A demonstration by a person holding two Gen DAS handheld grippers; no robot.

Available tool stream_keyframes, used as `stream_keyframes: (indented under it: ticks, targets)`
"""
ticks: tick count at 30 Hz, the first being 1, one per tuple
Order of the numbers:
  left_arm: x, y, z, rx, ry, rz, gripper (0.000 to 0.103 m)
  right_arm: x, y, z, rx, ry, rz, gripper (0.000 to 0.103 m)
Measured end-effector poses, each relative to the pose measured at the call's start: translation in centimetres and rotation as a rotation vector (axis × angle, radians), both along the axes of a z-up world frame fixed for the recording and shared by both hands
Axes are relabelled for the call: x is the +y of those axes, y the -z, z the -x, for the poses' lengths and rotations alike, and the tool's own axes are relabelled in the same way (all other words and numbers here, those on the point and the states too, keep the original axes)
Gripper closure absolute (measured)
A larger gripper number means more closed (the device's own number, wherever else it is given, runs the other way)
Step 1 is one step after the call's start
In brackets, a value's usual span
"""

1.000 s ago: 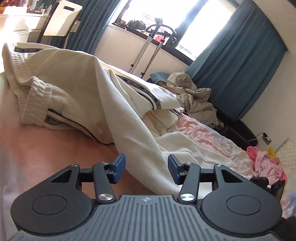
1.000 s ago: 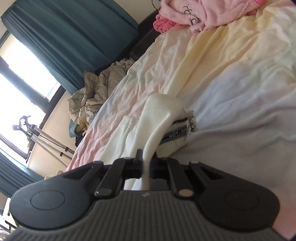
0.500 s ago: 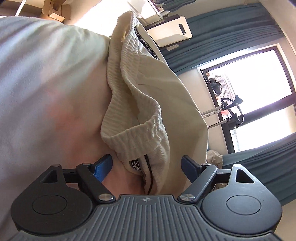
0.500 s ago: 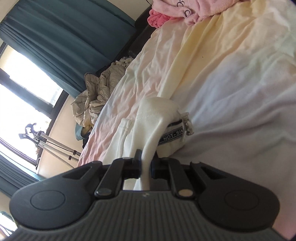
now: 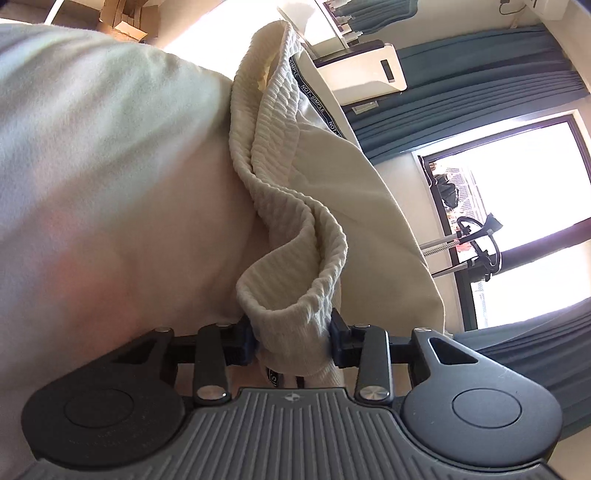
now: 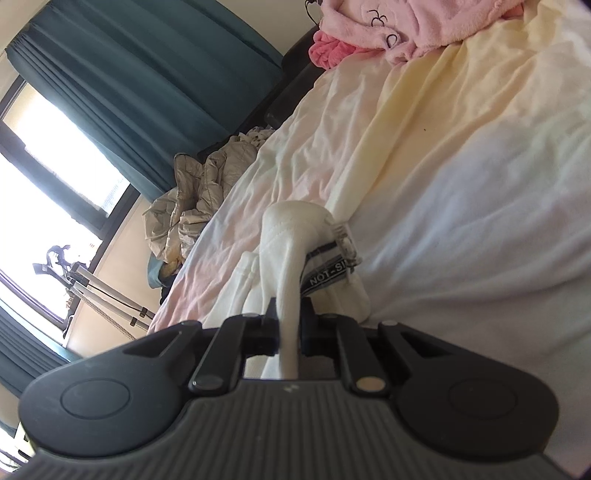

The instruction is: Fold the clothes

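Note:
A cream sweatshirt [image 5: 332, 177] with a ribbed hem and a dark "NOT-SIMPLE" tape lies on the bed. My left gripper [image 5: 291, 341] is shut on its ribbed cuff [image 5: 295, 310], which bunches between the blue pads. My right gripper [image 6: 288, 328] is shut on another fold of the same cream sweatshirt [image 6: 291, 236], which rises from the jaws and drapes over a taped edge with a zip end [image 6: 343, 240].
The bed sheet [image 6: 461, 177] is pale pink, yellow and white. A pink garment [image 6: 406, 26] lies at its far end. A beige crumpled garment [image 6: 192, 192] sits by the teal curtains [image 6: 147, 66]. A window [image 5: 517, 206] and a stand [image 5: 476, 247] lie beyond.
My left gripper swung over to the ribbed cuff and closed on it; it was open before. My right gripper stayed shut on the fabric, shifting only slightly.

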State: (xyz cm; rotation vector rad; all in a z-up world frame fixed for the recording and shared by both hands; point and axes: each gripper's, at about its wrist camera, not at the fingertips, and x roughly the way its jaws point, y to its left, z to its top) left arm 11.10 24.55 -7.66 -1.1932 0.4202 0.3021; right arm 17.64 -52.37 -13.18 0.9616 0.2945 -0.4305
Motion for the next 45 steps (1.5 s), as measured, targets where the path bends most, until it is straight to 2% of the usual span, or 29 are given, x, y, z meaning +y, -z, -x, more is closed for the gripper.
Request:
stream_keyframes:
  ticks: [3,5,7,10,12,15,18,21,23,26,30,31,32,35,38,40,41,45]
  targets:
    - [1.0,-1.6,0.7,-0.015,-0.003,0.002,0.075,-0.3,-1.2,0.4,-0.037,0.043,0.010,0.097]
    - [2.2,-3.5,1.1,-0.038,0.005,-0.018,0.076,-0.7,-2.7,0.9,-0.094,0.057,0.042,0.097]
    - [3.8,-6.3,2.3,-0.062,0.004,-0.056,0.077,-1.1,-4.2,1.6,-0.147,0.069,0.108,0.097]
    - [6.1,-9.9,4.4,-0.088,-0.002,-0.111,0.078,-2.3,-5.8,3.7,-0.243,0.105,0.106,0.097]
    - [7.6,-11.8,5.8,-0.084,0.002,-0.127,0.078,-2.6,-6.4,4.8,-0.255,0.125,0.111,0.097]
    - [9.3,-12.1,7.4,-0.055,0.005,-0.129,0.078,-3.1,-6.2,6.2,-0.211,0.174,0.065,0.097]
    - [9.9,-10.2,8.0,-0.018,0.030,-0.144,0.077,-3.6,-4.2,6.9,-0.093,0.203,-0.024,0.097]
    - [8.8,-7.6,8.3,-0.002,0.074,-0.266,0.076,-3.8,-2.4,6.7,0.084,0.158,0.005,0.097]
    - [8.1,-5.8,8.2,0.074,0.076,-0.338,0.074,-4.1,-1.3,6.8,0.146,0.140,-0.027,0.096]
    - [8.2,-4.4,8.6,0.097,0.069,-0.352,0.068,-3.9,0.0,7.0,0.188,0.131,-0.028,0.093]
    - [8.2,-4.9,9.3,0.126,0.077,-0.382,0.051,-3.4,0.5,7.2,0.190,0.124,-0.003,0.089]
    - [8.0,-5.2,9.5,0.138,0.086,-0.398,0.049,-3.1,0.2,7.4,0.188,0.130,0.021,0.081]
    - [7.8,-5.6,9.7,0.149,0.094,-0.414,0.043,-2.8,-0.1,7.6,0.192,0.139,0.043,0.068]
    - [6.1,-7.2,10.5,0.157,0.099,-0.520,0.017,-2.3,-1.6,8.7,0.173,0.189,0.099,0.049]
    - [3.2,-9.5,10.7,0.164,0.118,-0.675,0.013,-1.6,-3.8,9.9,0.138,0.219,0.175,0.048]
    - [0.8,-10.9,10.6,0.160,0.140,-0.775,0.012,-0.6,-5.2,10.4,0.140,0.194,0.247,0.048]
    - [-0.6,-11.6,10.5,0.148,0.156,-0.817,0.012,0.2,-6.2,10.5,0.149,0.171,0.301,0.048]
    - [-6.4,-13.1,9.6,0.099,0.252,-0.927,0.010,3.5,-9.5,10.9,0.091,0.032,0.429,0.047]
